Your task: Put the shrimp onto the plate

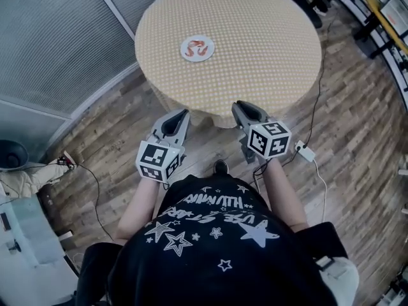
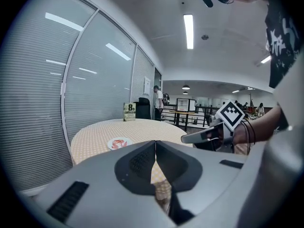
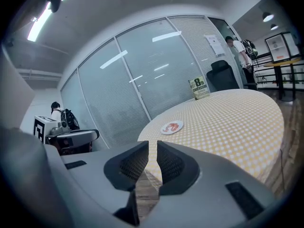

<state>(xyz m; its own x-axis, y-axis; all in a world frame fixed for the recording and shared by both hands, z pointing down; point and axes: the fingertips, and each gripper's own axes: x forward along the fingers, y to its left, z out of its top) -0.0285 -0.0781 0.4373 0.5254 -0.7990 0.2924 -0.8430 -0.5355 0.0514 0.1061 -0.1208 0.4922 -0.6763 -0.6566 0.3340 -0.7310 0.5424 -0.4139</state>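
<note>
Left gripper (image 2: 155, 144) first: we hold it low, short of the table, and its own view shows its jaws pressed together at the tips with nothing caught between them. Our right gripper (image 3: 152, 144) sits beside it at about the same height. Its jaws are drawn almost together, with only a thin slit left between the ribbed pads (image 3: 169, 163) and nothing in it. From the head view we see both grippers side by side and apart from each other, each with its marker cube (image 1: 158, 160) toward us and its jaws pointing at the near edge of the round table (image 1: 268, 50), without touching it.

The table wears a yellow checked cloth. On its left half, well beyond both grippers, lies a small white plate (image 1: 185, 51), and the orange shrimp (image 1: 200, 46) is curled on top of it. At the far edge stands a green and white sign card (image 2: 129, 111). A glass wall with blinds (image 3: 123, 89) curves round the table's left side. Under us is wood plank floor (image 1: 347, 139), with a white plug block (image 1: 305, 150) and its cable lying to the right of our right arm.
</note>
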